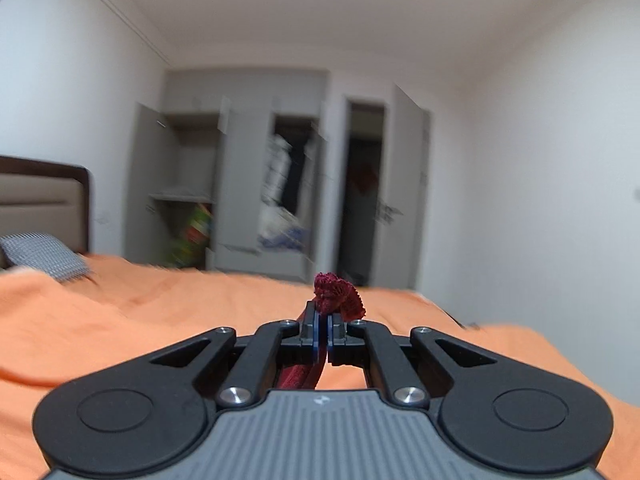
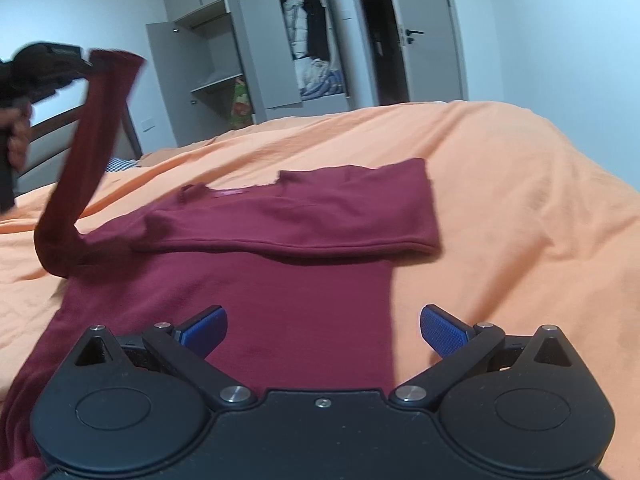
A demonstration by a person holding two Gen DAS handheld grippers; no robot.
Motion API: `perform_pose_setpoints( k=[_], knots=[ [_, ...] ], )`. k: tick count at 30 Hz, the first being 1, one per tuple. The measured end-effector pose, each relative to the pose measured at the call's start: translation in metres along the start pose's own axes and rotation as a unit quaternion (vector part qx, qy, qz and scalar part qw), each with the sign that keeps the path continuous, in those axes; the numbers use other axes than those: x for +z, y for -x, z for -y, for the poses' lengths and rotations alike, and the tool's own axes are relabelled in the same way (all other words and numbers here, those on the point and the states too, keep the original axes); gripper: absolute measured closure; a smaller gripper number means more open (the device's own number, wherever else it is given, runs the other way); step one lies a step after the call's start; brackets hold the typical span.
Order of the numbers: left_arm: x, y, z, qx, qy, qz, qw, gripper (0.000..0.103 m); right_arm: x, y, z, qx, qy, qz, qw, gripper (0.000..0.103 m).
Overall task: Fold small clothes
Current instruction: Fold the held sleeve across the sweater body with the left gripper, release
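Sleeve (image 2: 86, 152) aloft — orange bedspread (image 2: 520, 200) beyond

We see left gripper (image 1: 323, 320) clamped on a bunched maroon cuff (image 1: 338, 294), above orange bedding (image 1: 160, 312); blurred wardrobe (image 1: 240, 184) behind.

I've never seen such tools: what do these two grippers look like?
Both are black, with two round hubs, jointed link arms and silver pivot screws. The left gripper has a grey ribbed body with a small white mark; the right gripper has blue textured fingers.
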State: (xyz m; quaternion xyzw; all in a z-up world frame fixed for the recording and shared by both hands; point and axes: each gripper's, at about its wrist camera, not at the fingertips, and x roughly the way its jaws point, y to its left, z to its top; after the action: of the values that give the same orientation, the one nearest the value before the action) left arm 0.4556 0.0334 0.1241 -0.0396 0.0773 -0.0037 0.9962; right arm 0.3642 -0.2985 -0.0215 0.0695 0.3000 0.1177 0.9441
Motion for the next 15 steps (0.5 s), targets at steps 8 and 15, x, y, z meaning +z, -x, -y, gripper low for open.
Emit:
perform_pose_setpoints(
  k=[8,15],
  knots=[
    [-0.088,-0.047,0.061,-0.052,0.000,-0.107,0.9929,0.100,-0.009,0.012,0.032,-0.032,-0.022,-0.004,0.999,0.000],
    [-0.132,-0.051,0.060,-0.077,-0.011,-0.163,0.9836,0.100,-0.019,0.014,0.046,-0.044,-0.038,-0.011,0.998,0.000]
  ],
)
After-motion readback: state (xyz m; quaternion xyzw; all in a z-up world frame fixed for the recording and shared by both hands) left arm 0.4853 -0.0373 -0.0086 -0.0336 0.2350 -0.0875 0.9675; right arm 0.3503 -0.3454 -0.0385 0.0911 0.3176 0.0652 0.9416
